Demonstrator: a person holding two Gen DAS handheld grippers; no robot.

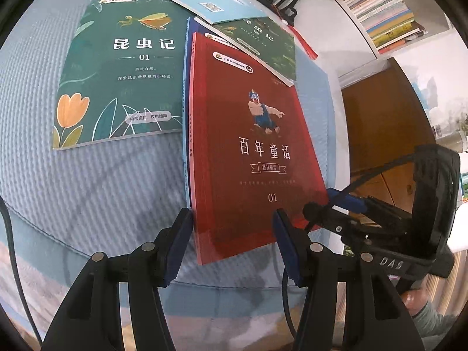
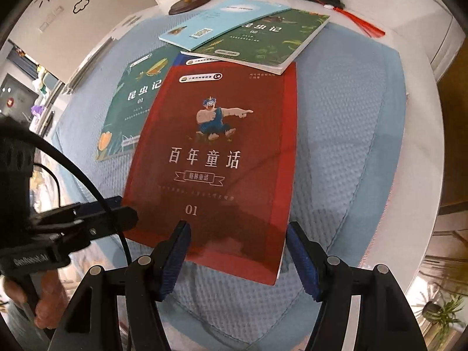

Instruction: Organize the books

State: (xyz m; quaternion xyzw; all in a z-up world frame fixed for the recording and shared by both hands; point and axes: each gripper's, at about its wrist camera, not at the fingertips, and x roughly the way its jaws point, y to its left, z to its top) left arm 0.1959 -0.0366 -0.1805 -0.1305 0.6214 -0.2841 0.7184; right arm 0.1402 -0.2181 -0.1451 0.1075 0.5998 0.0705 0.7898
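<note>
Two green paper books (image 1: pixel 120 70) (image 2: pixel 263 44), one red book (image 1: pixel 251 146) and one light blue book (image 1: pixel 204 0) are lying there, while both grippers' fingers (image 1: pixel 181 234) (image 2: pixel 301 251) are standing wide, holding nothing.

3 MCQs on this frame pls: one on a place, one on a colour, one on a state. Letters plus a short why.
1. What lies on the far end of the red book?
A. a globe
B. the green book marked 02
C. nothing

2. What colour is the cloth under the books?
A. light blue
B. yellow
C. black

3. How do the jaws of the right gripper stand?
A. shut on the red book
B. open over its near edge
C. shut on nothing

Answers:
1 B, its corner overlaps the red cover.
2 A, blue textured fabric shows all around.
3 B, a clear gap shows between the jaws, gripping nothing.
</note>
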